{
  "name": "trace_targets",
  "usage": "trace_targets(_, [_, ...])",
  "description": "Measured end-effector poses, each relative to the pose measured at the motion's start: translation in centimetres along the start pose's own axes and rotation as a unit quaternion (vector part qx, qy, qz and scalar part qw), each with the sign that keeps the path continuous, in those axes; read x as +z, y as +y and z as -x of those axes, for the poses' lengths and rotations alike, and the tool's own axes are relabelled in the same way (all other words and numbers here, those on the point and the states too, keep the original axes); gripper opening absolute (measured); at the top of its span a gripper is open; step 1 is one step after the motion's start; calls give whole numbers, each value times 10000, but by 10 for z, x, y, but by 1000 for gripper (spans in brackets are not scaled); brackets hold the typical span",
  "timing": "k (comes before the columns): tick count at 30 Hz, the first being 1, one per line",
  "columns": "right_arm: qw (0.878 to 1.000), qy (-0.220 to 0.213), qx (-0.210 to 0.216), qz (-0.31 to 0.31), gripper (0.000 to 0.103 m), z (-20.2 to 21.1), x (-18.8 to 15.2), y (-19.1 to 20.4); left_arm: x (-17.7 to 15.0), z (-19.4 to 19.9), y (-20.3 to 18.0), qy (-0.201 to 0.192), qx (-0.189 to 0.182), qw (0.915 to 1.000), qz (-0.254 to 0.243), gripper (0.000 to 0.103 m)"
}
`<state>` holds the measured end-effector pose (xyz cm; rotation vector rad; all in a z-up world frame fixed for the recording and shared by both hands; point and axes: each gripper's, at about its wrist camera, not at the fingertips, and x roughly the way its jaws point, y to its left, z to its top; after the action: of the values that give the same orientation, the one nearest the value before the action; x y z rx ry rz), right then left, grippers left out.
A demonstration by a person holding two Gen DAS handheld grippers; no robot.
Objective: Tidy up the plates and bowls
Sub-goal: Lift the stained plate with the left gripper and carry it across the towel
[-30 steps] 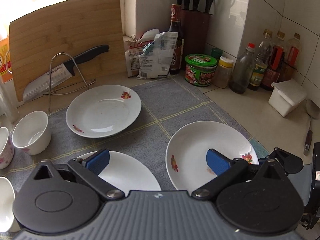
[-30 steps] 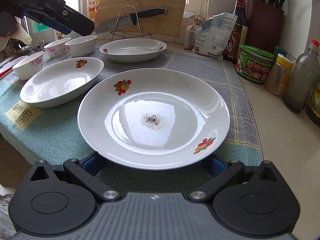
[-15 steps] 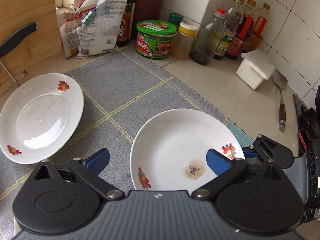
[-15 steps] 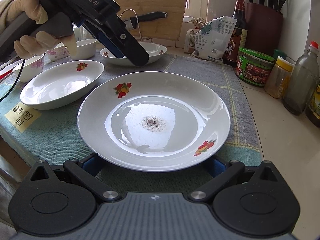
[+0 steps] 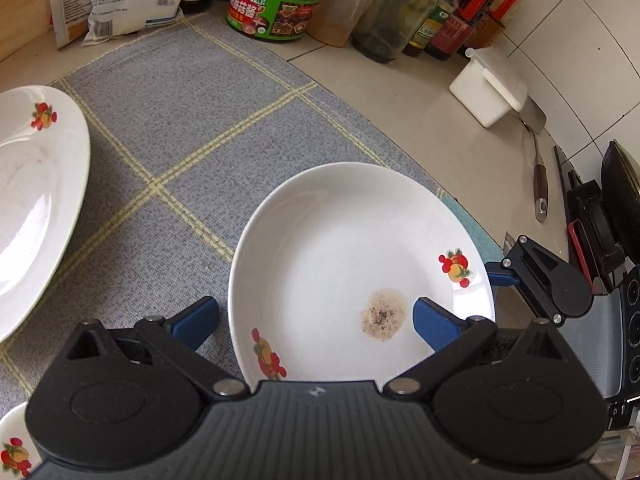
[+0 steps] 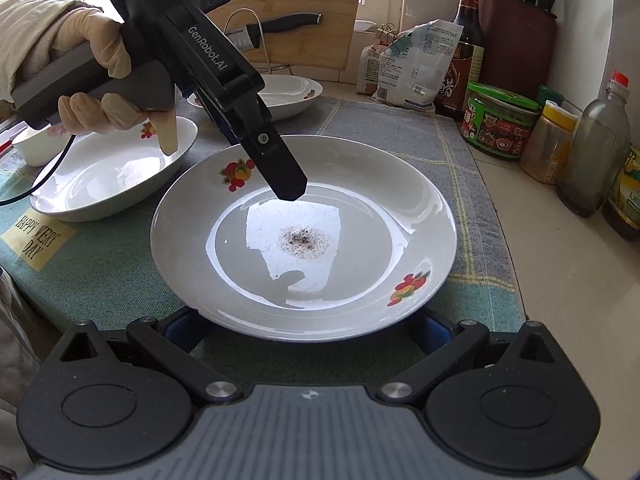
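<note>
Plate (image 6: 304, 236): white, fruit decals on the rim, lies flat on the grey cloth (image 5: 192, 120) near the tabletop's front right. Contents: one small patch of dark speckled residue (image 6: 304, 238) at the centre, otherwise bare.

Left claw (image 5: 316, 320): above the plate, fingers spread wide; in its own view one blue pad (image 5: 430, 318) is over the plate's inside and the other is off its left edge, over cloth. From the right view one black finger points down at the plate's far inner slope; contact cannot be told. A gloved hand (image 6: 92, 80) grips its handle.

Right claw (image 6: 304, 330): low at the plate's near rim, fingers spread to either side of it and partly hidden beneath the rim. Not clamped on anything visible.

Second plate (image 6: 108, 172): left of the first, empty, just beside it. Third plate (image 6: 288, 94): farther back, empty. A small bowl (image 6: 32, 146) at far left, partly hidden by the hand.

Cloth has yellow grid lines; a "HAPPY VERY DAY" label (image 6: 36, 236) on its front left edge.

Tabletop (image 5: 460, 148): pale stone. Along the tiled back wall: green-lidded jar (image 5: 276, 4), yellow-lidded jar (image 5: 346, 4), several bottles (image 5: 394, 12), white lidded box (image 5: 486, 94), spatula (image 5: 536, 152). Further left: a bag (image 6: 414, 62), knife block (image 6: 518, 36), cutting board (image 6: 288, 4) with a knife (image 6: 276, 26) on a wire rack.
</note>
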<state>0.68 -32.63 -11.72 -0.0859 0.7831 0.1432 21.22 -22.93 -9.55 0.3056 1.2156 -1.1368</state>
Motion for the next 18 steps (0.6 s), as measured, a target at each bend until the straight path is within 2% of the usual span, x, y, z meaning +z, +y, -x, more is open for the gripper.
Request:
trace_targets(12, [9997, 6, 190, 179, 103, 0, -1, -9, 12, 1, 9, 73, -196, 9991, 358, 102])
trace_targets(18, [9989, -100, 339, 315, 103, 0, -3, -13, 19, -2, 4, 254, -30, 9990, 372, 102])
